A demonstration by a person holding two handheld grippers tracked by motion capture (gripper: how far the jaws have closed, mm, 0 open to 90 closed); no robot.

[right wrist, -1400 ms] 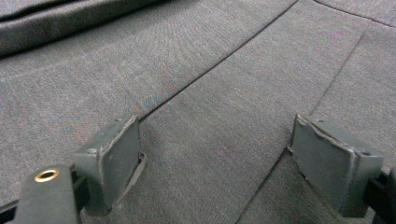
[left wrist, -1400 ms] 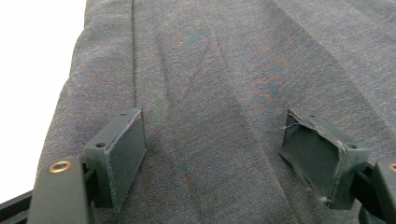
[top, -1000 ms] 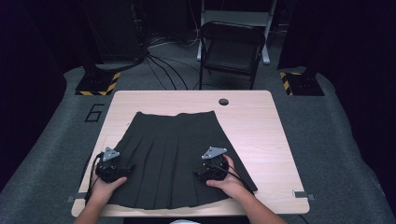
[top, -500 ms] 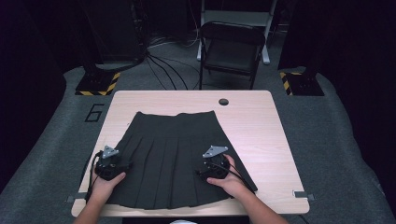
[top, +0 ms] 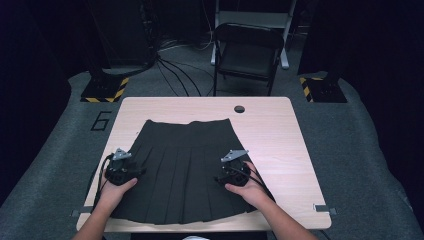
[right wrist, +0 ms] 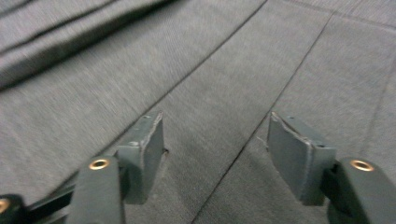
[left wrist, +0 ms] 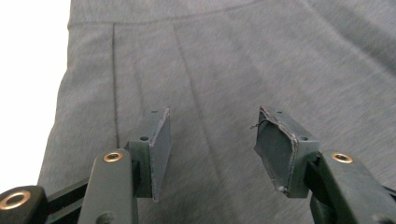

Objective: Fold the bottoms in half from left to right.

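On the counter a dark pleated skirt is lying flat, waistband at the far side and hem at the near edge. I am holding my left tongs over the skirt's left part and my right tongs over its right part, each just above the cloth. Both pairs of jaws have just been closing, yet they are standing apart with nothing pinched between them; the pleats are showing through each gap. To do the step well, I judge that both tongs should be lowering onto the top layer alone and pinching at matching points, so the fabric lifts evenly without dragging the pleats askew. Beyond the left tongs the waistband seam is running across.
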